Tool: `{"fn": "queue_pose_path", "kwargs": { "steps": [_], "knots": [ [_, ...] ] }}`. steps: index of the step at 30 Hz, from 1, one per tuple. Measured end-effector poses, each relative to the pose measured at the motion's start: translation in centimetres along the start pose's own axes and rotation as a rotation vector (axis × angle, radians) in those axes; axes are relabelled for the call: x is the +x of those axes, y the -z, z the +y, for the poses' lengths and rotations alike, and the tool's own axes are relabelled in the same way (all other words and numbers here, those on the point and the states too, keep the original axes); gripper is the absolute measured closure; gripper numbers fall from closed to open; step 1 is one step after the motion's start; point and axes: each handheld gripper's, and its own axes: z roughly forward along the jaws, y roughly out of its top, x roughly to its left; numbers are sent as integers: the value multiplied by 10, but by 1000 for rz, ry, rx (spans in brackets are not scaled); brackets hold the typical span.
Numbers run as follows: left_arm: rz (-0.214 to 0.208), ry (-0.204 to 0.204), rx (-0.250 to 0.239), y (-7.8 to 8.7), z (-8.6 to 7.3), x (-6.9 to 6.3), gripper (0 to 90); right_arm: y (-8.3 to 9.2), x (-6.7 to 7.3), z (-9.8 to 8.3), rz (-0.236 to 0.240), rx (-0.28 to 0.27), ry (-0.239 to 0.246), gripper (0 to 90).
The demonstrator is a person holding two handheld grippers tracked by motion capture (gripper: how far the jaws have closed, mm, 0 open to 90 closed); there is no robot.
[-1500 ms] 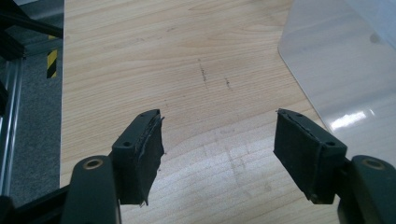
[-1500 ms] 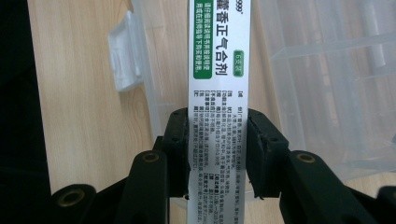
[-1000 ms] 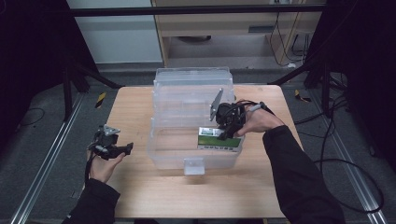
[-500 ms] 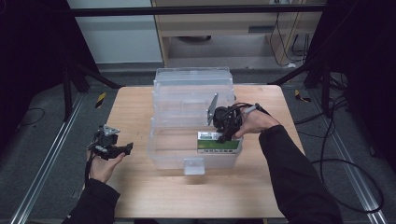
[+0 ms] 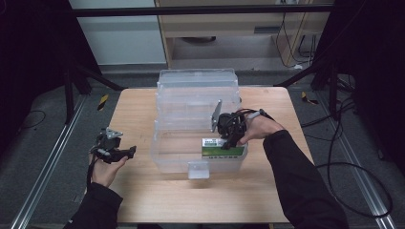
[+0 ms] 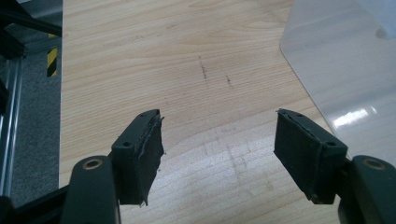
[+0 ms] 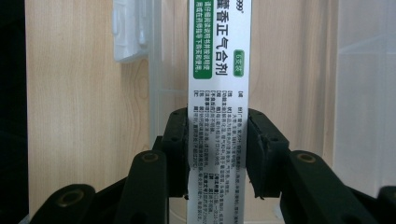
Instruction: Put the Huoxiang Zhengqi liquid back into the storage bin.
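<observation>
Since a second ago the right tongs (image 5: 228,142) have slid slightly toward the person along the clear plastic bin (image 5: 168,153), carrying the green-and-white box (image 5: 222,148) with them; the left tongs (image 5: 125,152) have kept their place. The right tongs are clamped on the box: in the right gripper view its printed panel (image 7: 218,93) runs straight up between the two pads, both pressing its sides. The box sits low inside the bin, against the near wall, by the white latch (image 5: 198,169). Its far end is cut off at the top of that view, and the small print is too fine to read. From above, the hand and tongs cover much of the box.

The left tongs stand wide apart with nothing between them, hovering over bare bench (image 6: 177,60), the bin's clear lid (image 6: 345,60) just beyond their right pad.

The bench is pale wood, faintly scratched. Around it lie grey carpet, dark stands, loose cables and a wooden cabinet behind.
</observation>
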Motion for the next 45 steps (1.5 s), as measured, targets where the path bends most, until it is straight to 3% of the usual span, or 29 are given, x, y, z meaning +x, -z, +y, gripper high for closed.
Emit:
{"fn": "queue_pose_path", "kwargs": {
  "steps": [18, 29, 45],
  "knots": [
    [1, -3, 1, 0, 0, 0, 316, -17, 3, 3, -8, 51, 18, 632],
    [0, -4, 2, -1, 0, -1, 316, -24, 4, 0, -7, 66, -7, 633],
    [2, -4, 5, -1, 0, -1, 316, 4, 4, -9, -86, -50, -87, 634]
  ]
}}
